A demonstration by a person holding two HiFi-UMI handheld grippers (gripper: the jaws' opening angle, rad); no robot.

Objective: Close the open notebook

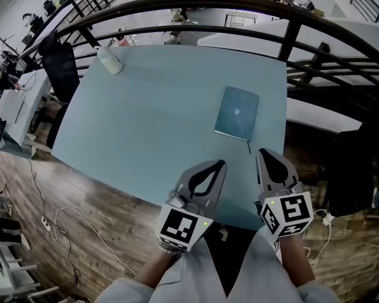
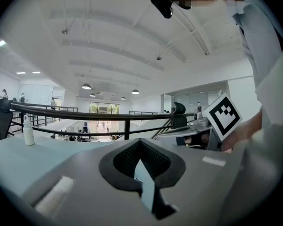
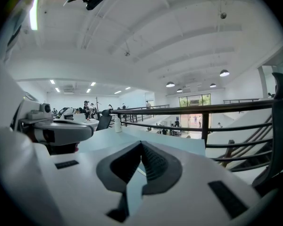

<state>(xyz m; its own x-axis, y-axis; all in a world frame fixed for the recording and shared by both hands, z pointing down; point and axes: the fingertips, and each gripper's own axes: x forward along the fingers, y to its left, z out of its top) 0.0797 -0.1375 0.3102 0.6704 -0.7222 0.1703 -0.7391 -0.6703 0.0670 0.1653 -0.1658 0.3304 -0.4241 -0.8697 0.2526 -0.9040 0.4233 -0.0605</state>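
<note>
Holding 2 grippers side by side over the near edge of the light blue table (image 1: 145,125), the person has both forearms, in white sleeves (image 1: 183,276), coming up from the bottom of the head view.

- Left gripper (image 1: 222,163): points away from the person and leans a little toward the right gripper. It sits close to level with a slight downward tilt, its marker cube (image 1: 179,227) back at the wrist. In the left gripper view its jaws meet at the tips, closed with nothing between them.
- Right gripper (image 1: 263,151): points forward nearly parallel to the left, also tipped slightly down, its marker cube (image 1: 289,212) facing up. In the right gripper view the jaws are closed tip to tip and empty.
- The 2 grippers are near each other but do not touch; a gap shows between them.

Notebook (image 1: 236,112): lies flat on the right part of the table with its blue-green cover up, so it is closed. A thin dark strap or ribbon (image 1: 249,147) trails off its near right corner. It sits ahead of the right gripper, apart from both sets of jaws.

1 white bottle (image 1: 109,60) stands at the far left corner of the table, well apart from the notebook. A dark curved railing (image 1: 196,5) runs beyond the far edge.
</note>
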